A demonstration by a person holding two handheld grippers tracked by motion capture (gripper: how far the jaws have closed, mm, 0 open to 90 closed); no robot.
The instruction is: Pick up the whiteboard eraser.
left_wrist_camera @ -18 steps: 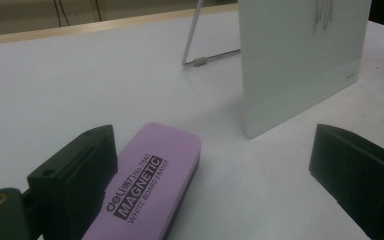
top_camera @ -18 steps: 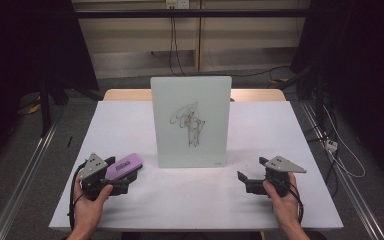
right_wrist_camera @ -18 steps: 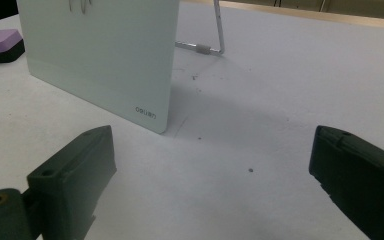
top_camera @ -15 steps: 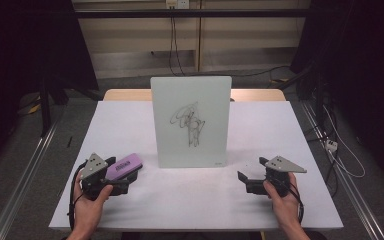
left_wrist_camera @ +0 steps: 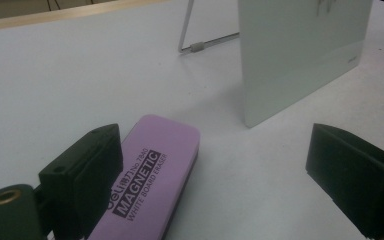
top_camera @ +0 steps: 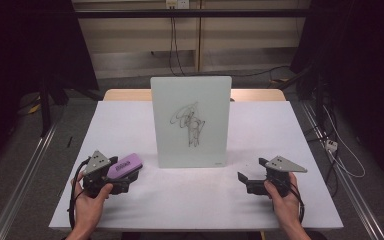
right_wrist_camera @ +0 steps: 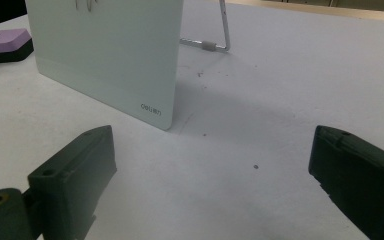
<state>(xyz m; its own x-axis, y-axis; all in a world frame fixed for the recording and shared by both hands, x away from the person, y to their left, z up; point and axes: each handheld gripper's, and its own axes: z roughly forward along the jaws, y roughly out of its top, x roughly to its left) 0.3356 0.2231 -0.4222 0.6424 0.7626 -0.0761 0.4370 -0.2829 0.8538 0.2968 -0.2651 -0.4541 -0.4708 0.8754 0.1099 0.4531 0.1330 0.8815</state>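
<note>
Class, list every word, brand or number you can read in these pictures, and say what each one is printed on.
"MAGNETIC": purple eraser.
"WHITE BOARD ERASER": same eraser.
"No 7840": same eraser.
"deli" plus two characters too unclear to read: same eraser.
"deli": lower corner of the whiteboard.
The black scribble on the whiteboard forms no readable word.

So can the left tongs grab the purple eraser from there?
Probably yes. The left tongs are open, the purple eraser lies on the table between them against one side, and nothing blocks it.
</note>
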